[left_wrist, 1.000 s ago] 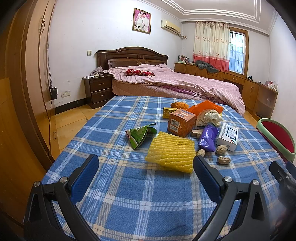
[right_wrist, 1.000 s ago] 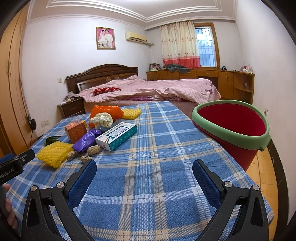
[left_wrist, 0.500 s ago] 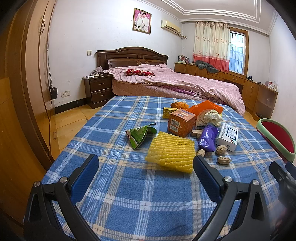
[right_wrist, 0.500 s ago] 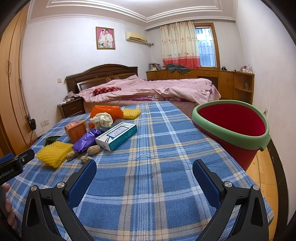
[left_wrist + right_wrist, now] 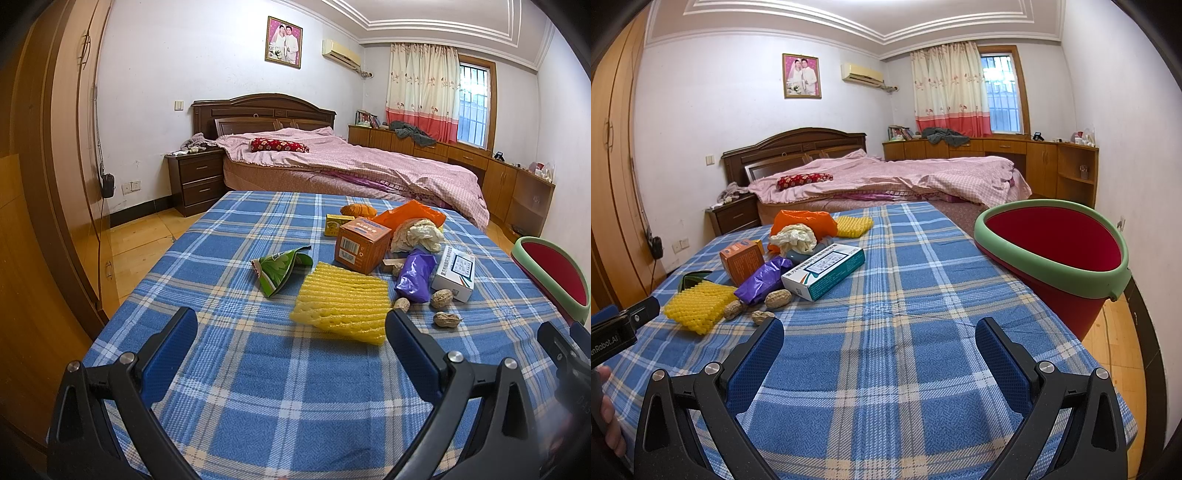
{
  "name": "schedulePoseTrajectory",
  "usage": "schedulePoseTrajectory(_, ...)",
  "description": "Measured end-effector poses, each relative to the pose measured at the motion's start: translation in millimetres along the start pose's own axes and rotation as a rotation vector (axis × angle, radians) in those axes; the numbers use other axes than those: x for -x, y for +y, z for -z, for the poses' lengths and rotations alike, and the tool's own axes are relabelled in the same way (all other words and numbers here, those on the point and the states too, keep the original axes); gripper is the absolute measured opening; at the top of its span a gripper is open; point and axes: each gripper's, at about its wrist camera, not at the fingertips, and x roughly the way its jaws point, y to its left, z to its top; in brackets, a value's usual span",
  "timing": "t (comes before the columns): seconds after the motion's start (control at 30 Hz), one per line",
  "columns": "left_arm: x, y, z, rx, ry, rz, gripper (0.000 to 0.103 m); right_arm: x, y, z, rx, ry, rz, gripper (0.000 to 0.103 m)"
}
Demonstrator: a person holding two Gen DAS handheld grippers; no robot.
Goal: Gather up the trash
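While both jaws gape wide and hold nothing, the left gripper [image 5: 288, 328] hovers over the blue plaid tablecloth [image 5: 258, 398] near the yellow foam fruit net [image 5: 341, 306]; right gripper [image 5: 879, 338] likewise, trash pile left, red green-rimmed plastic bucket [image 5: 1056, 254] at the table's right edge.

The near stretch of blue plaid tablecloth [image 5: 280, 398] is lying bare, so both grippers are getting plenty of room to slide forward. The yellow foam sheet [image 5: 341, 308] is sitting right ahead of the left gripper [image 5: 290, 345], with the green wrapper [image 5: 282, 267] just beside it. Peanuts [image 5: 777, 298] are crowding the white medicine box [image 5: 823, 271] and purple wrapper [image 5: 762, 278]. The red bin [image 5: 1058, 258] is blocking the table's right edge; a wide open lane is running between it and the pile.
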Motion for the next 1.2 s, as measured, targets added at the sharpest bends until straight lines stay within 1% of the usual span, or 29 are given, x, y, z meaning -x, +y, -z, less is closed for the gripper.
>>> schedulePoseTrajectory(0.37,0,1,0,0.01,0.0,0.003,0.101,-2,-1,0,-0.001,0.007,0.001,0.103)
schedulePoseTrajectory(0.43,0,3,0,0.021,-0.001,0.012,0.101,-2,-1,0,-0.003,0.009,0.002,0.103)
schedulePoseTrajectory(0.6,-1,6,-4,0.022,0.02,0.021,0.101,-5,-2,-1,-0.002,0.027,0.007,0.103)
schedulePoseTrajectory(0.83,-1,7,-22,-0.004,0.028,0.029,0.101,-11,0,-10,0.004,0.093,0.006,0.103)
schedulePoseTrajectory(1.07,-18,16,-49,0.004,0.098,0.061,0.1,-11,7,-34,0.013,0.119,0.0,0.103)
schedulePoseTrajectory(1.2,-31,20,-63,-0.011,0.124,0.072,0.1,-17,11,-51,-0.003,0.143,-0.025,0.103)
